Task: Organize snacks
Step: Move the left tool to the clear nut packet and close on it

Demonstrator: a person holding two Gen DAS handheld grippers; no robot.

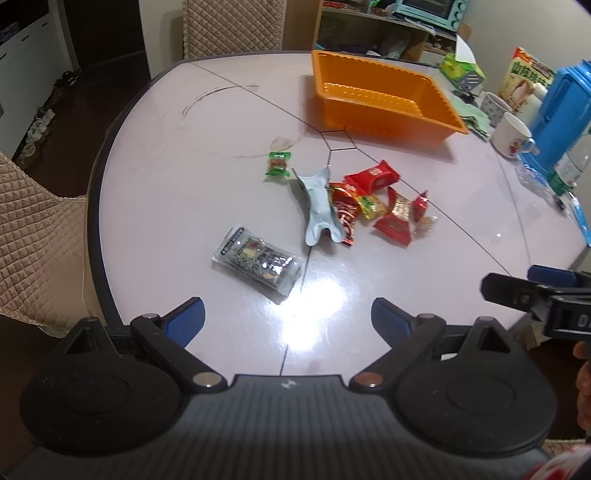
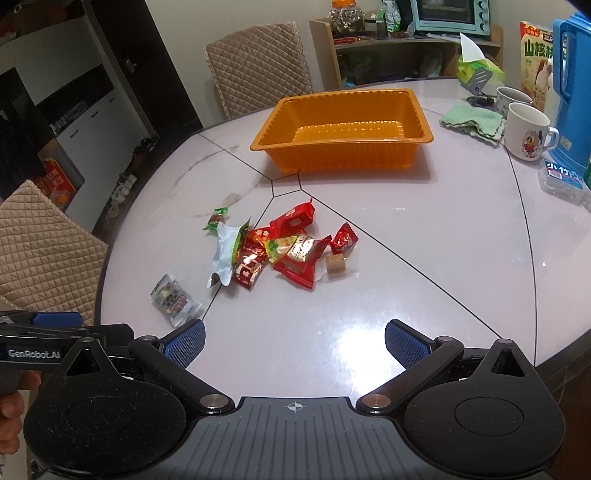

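An empty orange tray (image 1: 384, 110) (image 2: 343, 155) stands on the far half of the round table (image 1: 184, 206) (image 2: 424, 266). Several wrapped snacks lie in a loose heap mid-table: red packets (image 1: 373, 177) (image 2: 293, 218), a pale crumpled wrapper (image 1: 319, 206) (image 2: 223, 258), a small green candy (image 1: 277, 164) (image 2: 217, 218) and a clear silver packet (image 1: 256, 260) (image 2: 171, 295) nearest me. My left gripper (image 1: 288, 319) hovers open above the near table edge, short of the silver packet. My right gripper (image 2: 295, 343) is open too, nothing between its blue pads (image 2: 404, 345).
At the right stand two white mugs (image 2: 526, 129), a green cloth (image 2: 472, 120), a blue jug (image 2: 572, 92), a tissue pack (image 2: 478, 68) and a snack box (image 1: 524, 79). Quilted chairs (image 1: 33, 229) (image 2: 258, 62) flank the table. A shelf with a toaster oven (image 2: 450, 16) stands behind.
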